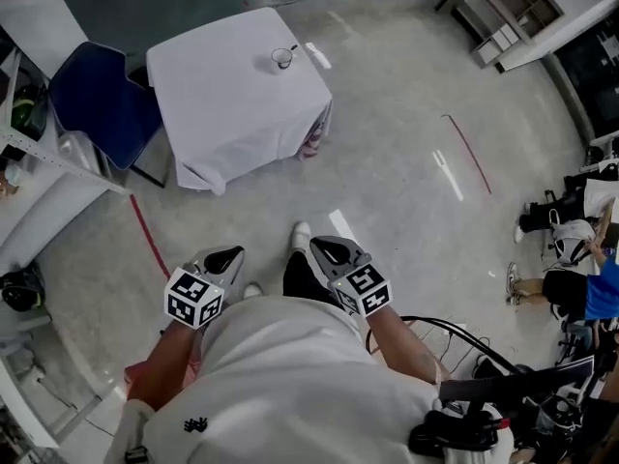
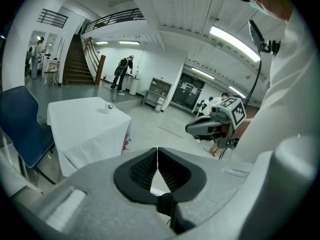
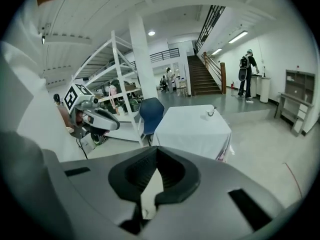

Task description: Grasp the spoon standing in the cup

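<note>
Your spoon [image 1: 291, 51] in the cup [image 1: 281, 60] is too small to make out clearly, and the tablecloth [image 1: 232, 104] hides the table beneath.

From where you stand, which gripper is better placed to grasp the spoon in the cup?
Right gripper, narrowly. It and the left gripper are shut, near the body, far from the table. The cup stands by the table's right edge, and the spoon leans rightward.
</note>
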`<action>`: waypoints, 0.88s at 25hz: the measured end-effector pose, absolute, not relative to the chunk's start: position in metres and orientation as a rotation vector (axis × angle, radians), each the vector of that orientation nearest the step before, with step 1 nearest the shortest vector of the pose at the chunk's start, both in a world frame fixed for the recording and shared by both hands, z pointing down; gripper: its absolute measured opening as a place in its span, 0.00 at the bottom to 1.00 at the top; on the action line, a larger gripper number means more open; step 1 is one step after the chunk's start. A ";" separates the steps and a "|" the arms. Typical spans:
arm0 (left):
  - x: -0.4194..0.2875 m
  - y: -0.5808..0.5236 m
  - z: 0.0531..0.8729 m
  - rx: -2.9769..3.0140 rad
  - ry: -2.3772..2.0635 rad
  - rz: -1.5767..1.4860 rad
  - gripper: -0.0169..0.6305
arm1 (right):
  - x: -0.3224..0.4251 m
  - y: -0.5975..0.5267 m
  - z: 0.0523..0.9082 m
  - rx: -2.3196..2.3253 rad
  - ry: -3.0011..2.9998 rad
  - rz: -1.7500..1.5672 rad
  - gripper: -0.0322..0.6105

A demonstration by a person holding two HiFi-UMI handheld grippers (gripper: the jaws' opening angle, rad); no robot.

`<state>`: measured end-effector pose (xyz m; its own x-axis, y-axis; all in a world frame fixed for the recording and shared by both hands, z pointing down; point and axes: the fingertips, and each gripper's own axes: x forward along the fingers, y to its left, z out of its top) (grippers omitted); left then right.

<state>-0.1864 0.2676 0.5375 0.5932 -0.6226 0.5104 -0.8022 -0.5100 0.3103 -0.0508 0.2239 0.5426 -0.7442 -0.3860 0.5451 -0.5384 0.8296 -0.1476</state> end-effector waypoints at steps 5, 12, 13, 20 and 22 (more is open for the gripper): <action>-0.159 0.171 0.514 2.288 -1.158 0.499 0.05 | -0.023 0.128 0.523 0.710 -2.546 0.434 0.14; -0.123 0.035 0.493 2.312 -1.228 0.529 0.12 | 0.032 0.027 0.517 0.730 -2.557 0.438 0.19; -0.119 0.018 0.492 2.312 -1.232 0.539 0.14 | 0.041 0.015 0.520 0.741 -2.548 0.448 0.19; -0.124 -0.079 0.511 2.288 -1.293 0.662 0.15 | 0.066 -0.043 0.542 0.824 -2.511 0.551 0.19; -0.135 -0.112 0.520 2.293 -1.305 0.692 0.15 | 0.064 -0.061 0.543 0.858 -2.500 0.558 0.19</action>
<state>-0.1354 -0.1124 0.5195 0.4379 -0.6685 0.6012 -0.8727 -0.4768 0.1055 0.0638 -0.0614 0.5432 -0.7125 -0.4719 0.5193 -0.6479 0.7265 -0.2288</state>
